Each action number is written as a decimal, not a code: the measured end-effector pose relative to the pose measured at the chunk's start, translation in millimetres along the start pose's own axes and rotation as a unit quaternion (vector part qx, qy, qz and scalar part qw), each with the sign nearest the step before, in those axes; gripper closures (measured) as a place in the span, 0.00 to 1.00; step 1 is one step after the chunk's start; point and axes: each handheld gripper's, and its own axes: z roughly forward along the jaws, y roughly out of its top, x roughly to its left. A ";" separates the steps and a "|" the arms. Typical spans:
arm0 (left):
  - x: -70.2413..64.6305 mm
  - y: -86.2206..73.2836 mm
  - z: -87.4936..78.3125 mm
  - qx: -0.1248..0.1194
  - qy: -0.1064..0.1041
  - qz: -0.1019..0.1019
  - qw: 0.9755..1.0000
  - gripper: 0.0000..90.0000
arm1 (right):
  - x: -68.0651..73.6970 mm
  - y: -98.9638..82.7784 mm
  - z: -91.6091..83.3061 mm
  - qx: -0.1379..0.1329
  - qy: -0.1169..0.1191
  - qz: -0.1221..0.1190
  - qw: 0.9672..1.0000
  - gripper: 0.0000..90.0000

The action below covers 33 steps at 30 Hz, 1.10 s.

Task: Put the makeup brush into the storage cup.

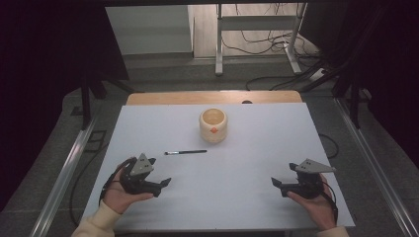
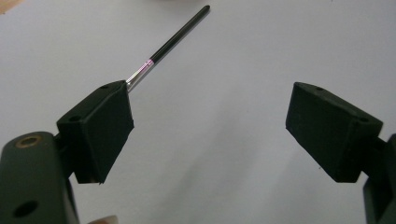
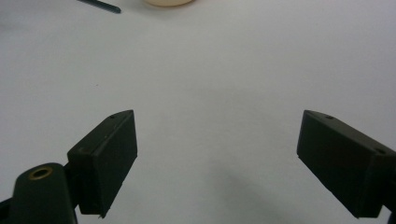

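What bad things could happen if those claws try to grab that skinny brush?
The brush is thin and lies flat on the table, so the open left gripper might pinch badly and let it roll away. A clumsy push could also slide it toward the cup and bump it.

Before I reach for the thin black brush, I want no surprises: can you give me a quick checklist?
1. Left gripper open: ok.
2. Right gripper open, holding nothing: ok.
3. Thin black brush with a silver band lying flat on the white table, apart from both grippers: ok.
4. Round cream wooden cup upright, apart from the brush: ok.
5. Cup's contents: cannot tell.
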 end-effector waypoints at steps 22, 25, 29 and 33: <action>15.1 22.9 19.1 0.024 -0.023 0.028 0.999 0.19 | 0.1 -0.1 0.1 0.002 0.002 -0.003 1.000 0.14; 17.1 23.4 20.8 0.028 -0.025 0.035 0.999 0.19 | 0.0 -0.1 -0.1 0.001 0.000 -0.003 1.000 0.14; 18.8 24.6 23.0 0.033 -0.030 0.040 0.998 0.20 | 0.2 0.1 -0.7 -0.001 0.000 -0.003 1.000 0.14; 19.3 28.0 24.4 0.037 -0.027 0.045 0.998 0.20 | -0.1 -0.1 -0.4 -0.001 0.000 -0.003 1.000 0.14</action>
